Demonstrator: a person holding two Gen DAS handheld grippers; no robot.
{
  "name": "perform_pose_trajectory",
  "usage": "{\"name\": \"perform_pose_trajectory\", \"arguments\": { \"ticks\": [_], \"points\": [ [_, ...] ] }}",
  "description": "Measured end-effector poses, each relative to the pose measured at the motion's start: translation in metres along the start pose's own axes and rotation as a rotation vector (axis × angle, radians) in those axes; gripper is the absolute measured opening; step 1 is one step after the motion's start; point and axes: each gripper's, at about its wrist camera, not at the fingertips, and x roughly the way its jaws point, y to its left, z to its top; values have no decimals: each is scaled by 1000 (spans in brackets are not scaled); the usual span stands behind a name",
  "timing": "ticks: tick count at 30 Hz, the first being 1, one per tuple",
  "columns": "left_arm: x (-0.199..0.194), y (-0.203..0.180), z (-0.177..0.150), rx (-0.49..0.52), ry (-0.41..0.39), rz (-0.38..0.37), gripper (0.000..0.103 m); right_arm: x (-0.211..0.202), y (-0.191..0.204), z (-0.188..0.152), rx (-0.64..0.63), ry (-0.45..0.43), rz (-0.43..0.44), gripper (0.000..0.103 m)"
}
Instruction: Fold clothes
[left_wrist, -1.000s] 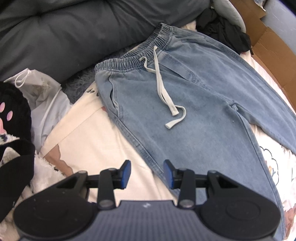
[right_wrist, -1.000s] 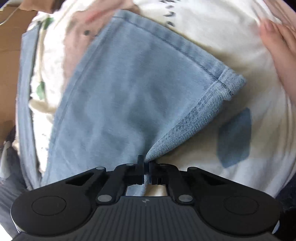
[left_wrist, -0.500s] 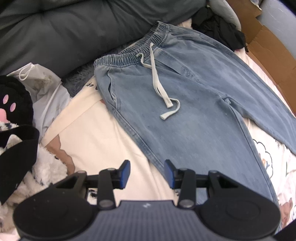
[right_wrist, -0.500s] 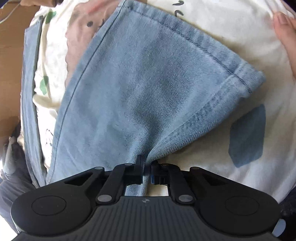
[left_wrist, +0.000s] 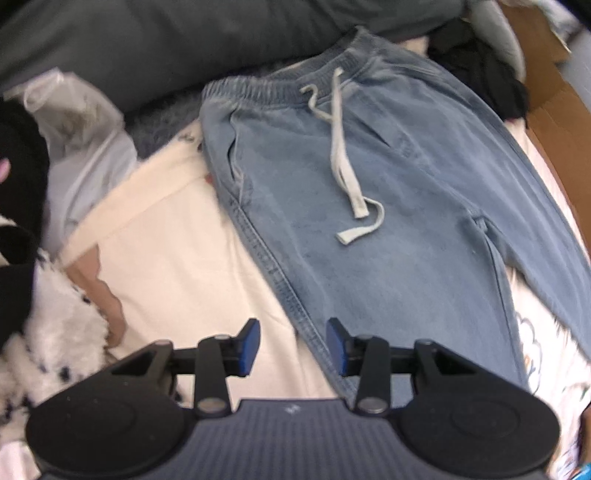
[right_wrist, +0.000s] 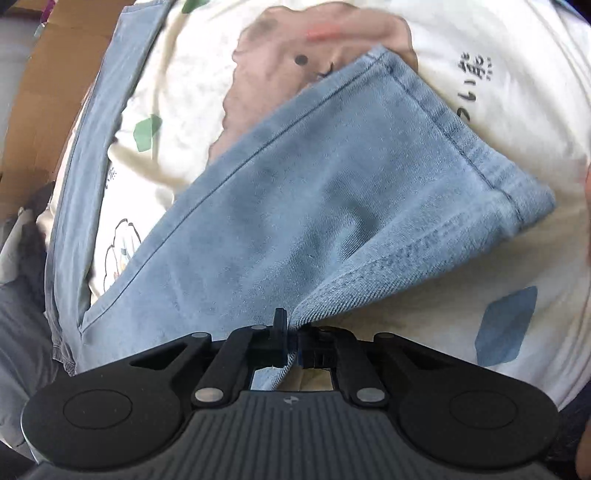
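Light blue denim trousers (left_wrist: 388, 206) lie spread on a cream printed sheet (left_wrist: 177, 258), the elastic waistband at the top with a white drawstring (left_wrist: 343, 162) trailing down the front. My left gripper (left_wrist: 291, 347) hovers open over the trousers' left side seam, nothing between its blue pads. In the right wrist view one trouser leg (right_wrist: 314, 192) is lifted by its hem corner, and my right gripper (right_wrist: 293, 334) is shut on that hem. The other leg (right_wrist: 92, 140) runs along the left edge.
A grey cushion (left_wrist: 166, 40) lies behind the waistband. A plastic bag (left_wrist: 81, 122), black items and a fluffy white-and-black thing (left_wrist: 55, 332) sit at the left. Dark clothing (left_wrist: 480, 70) and cardboard (left_wrist: 554, 107) are at the back right. The sheet carries a brown bear print (right_wrist: 295, 48).
My right gripper has carried the hem corner along, so the leg now lies more diagonally and the hand at the right edge has nearly left view. The left gripper drifted slightly and stayed open.
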Motion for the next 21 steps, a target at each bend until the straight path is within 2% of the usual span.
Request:
{"name": "perform_pose_trajectory", "arguments": {
  "ticks": [4, 11, 17, 21],
  "points": [
    [15, 8, 10, -69, 13, -27, 41, -6, 7, 2, -11, -16, -22, 3],
    [50, 19, 16, -191, 69, -86, 37, -23, 18, 1, -17, -63, 2, 2],
    [74, 16, -3, -258, 107, -120, 40, -32, 25, 0, -15, -83, -9, 2],
    [86, 14, -18, -337, 123, -186, 40, -33, 30, 1, -24, -89, -12, 2]
  ]
}}
